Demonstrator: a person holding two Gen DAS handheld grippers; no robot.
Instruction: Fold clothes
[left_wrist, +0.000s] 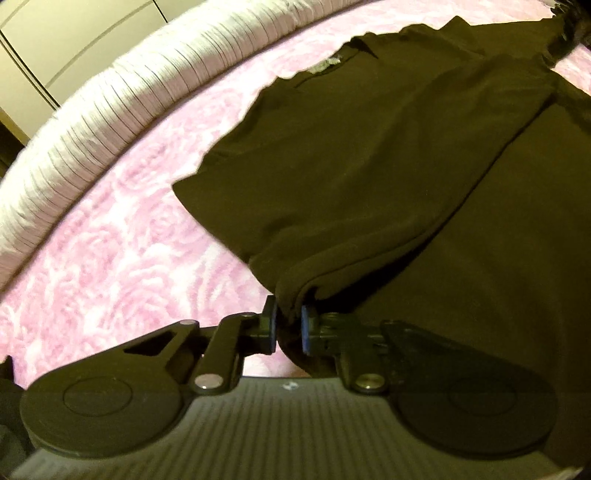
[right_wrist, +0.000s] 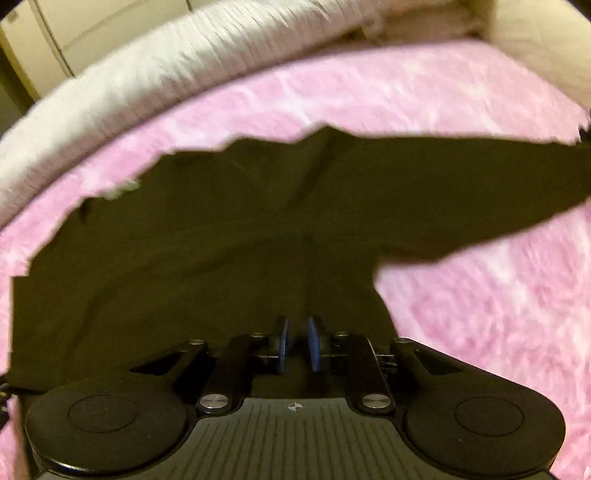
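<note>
On the pink bed cover (left_wrist: 110, 258), in the left wrist view, the dark garment (left_wrist: 369, 166) spreads from the centre towards 2 o'clock. The left hand-held gripper (left_wrist: 290, 326) pinches its folded edge narrowly; this small bite could slip if pulled.

In the right wrist view, the right hand-held gripper (right_wrist: 297, 343) stands slightly apart above the garment (right_wrist: 221, 229), apparently gripping nothing, so that side may sag.

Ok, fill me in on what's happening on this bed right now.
A person with a handheld gripper in each hand is folding a dark garment spread on a pink rose-patterned blanket. The left gripper is pinched on a folded edge of the cloth. The right gripper sits over the garment with a small gap between its pads and no cloth visibly between them. The fold is only partly done.
</note>
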